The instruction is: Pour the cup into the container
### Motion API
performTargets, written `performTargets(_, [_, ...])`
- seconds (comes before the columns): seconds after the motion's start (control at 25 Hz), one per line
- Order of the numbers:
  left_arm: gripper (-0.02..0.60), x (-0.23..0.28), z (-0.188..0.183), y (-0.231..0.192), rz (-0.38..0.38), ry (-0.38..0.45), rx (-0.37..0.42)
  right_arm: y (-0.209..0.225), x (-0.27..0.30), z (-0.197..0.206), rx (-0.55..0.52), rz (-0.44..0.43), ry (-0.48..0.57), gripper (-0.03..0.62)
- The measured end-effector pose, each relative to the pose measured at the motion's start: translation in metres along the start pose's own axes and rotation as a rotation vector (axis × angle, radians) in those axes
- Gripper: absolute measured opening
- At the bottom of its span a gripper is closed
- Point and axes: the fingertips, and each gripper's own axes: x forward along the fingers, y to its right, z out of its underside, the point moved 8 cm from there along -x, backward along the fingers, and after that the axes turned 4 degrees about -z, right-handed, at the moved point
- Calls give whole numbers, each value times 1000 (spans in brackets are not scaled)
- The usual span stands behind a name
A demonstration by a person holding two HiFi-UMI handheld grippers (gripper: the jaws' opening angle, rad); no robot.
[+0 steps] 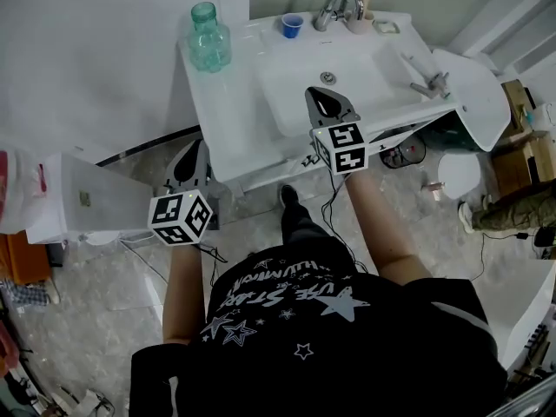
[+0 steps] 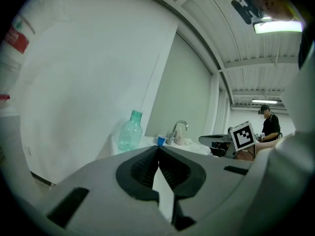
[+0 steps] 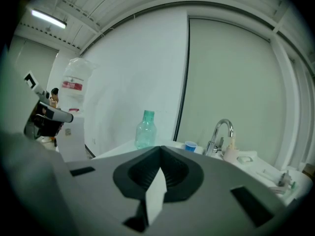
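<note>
1. Starting at the left of the head view, the left gripper (image 1: 195, 145) is held out over the tiled floor (image 1: 261, 233), short of the counter's front edge. Its fingers are pressed together at the tips with nothing between them, as the left gripper view shows (image 2: 158, 148).
2. A clear green bottle (image 1: 209, 37) stands upright near the back left corner of the white counter (image 1: 221, 102), uncapped and well apart from both grippers.
3. The small blue cup (image 1: 293, 25) stands upright at the back of the counter, just left of the tap (image 1: 339, 5) and behind the sink (image 1: 287, 94). Neither gripper touches it.
4. The right gripper (image 1: 316, 90) reaches over the front rim of the sink and points toward the tap. Its fingers are also closed tip to tip and hold nothing (image 3: 160, 148); the bottle (image 3: 145, 129) and cup (image 3: 190, 146) show beyond them.
</note>
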Motion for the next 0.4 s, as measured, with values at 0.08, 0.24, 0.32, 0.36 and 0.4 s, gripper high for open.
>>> performTargets(0.08, [9, -12, 1, 0, 12, 4, 3, -13, -12, 0, -13, 5, -1, 6])
performTargets(0.24, [11, -34, 5, 4, 42, 0, 10, -38, -38, -1, -29, 13, 0, 6])
performTargets(0.32, [11, -47, 7, 7, 58, -6, 17, -50, -49, -2, -25, 16, 2, 6])
performTargets(0.36, [11, -54, 9, 8, 66, -9, 20, -56, -55, -2, -21, 17, 3, 6])
performTargets(0.4, [11, -62, 10, 9, 75, -12, 23, -63, -61, -2, -18, 19, 3, 6])
